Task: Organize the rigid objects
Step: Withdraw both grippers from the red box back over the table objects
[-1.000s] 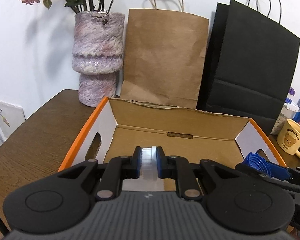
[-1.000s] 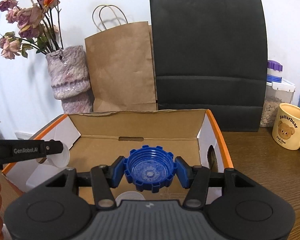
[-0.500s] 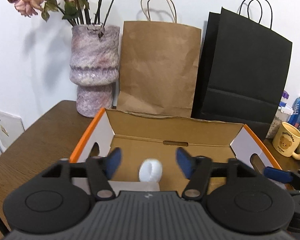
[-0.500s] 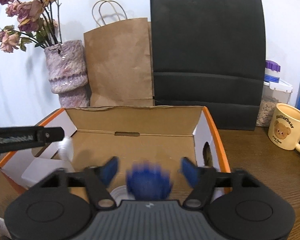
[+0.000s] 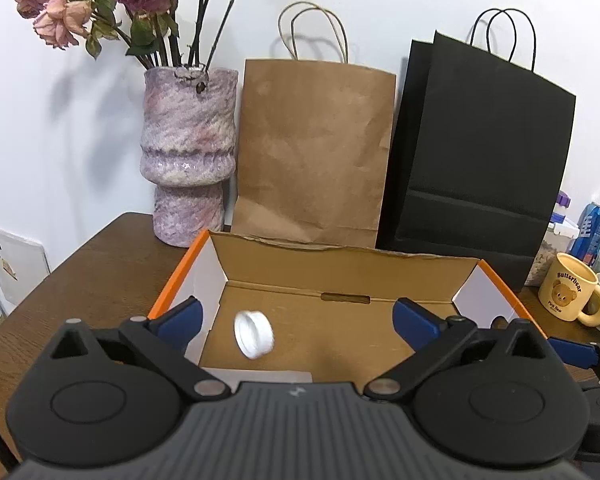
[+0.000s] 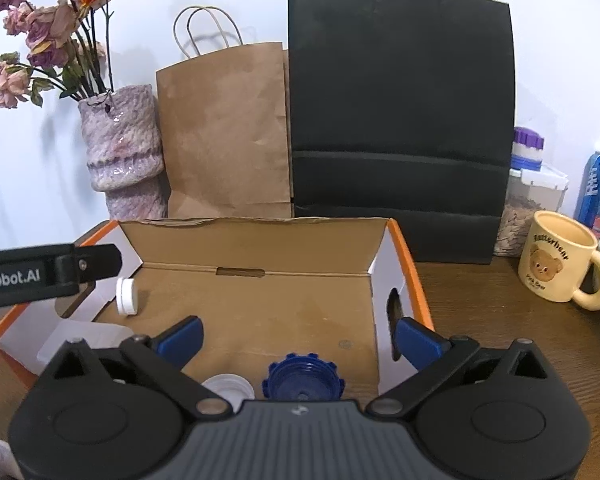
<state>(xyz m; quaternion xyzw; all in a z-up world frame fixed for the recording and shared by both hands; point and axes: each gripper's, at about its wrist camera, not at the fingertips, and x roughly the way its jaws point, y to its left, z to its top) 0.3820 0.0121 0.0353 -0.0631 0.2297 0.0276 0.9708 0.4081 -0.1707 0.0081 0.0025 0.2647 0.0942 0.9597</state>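
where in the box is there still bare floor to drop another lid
The box floor is bare across its middle and right, between the back wall's slot and the right wall's handle hole. Crowded spots: the near edge, where the blue cap and a white lid lie, and the left wall by the small white cap.

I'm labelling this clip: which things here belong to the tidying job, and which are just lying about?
Job: cardboard box, white cap, second white cap, blue cap.

Lying about: vase, brown bag, black bag, bear mug.
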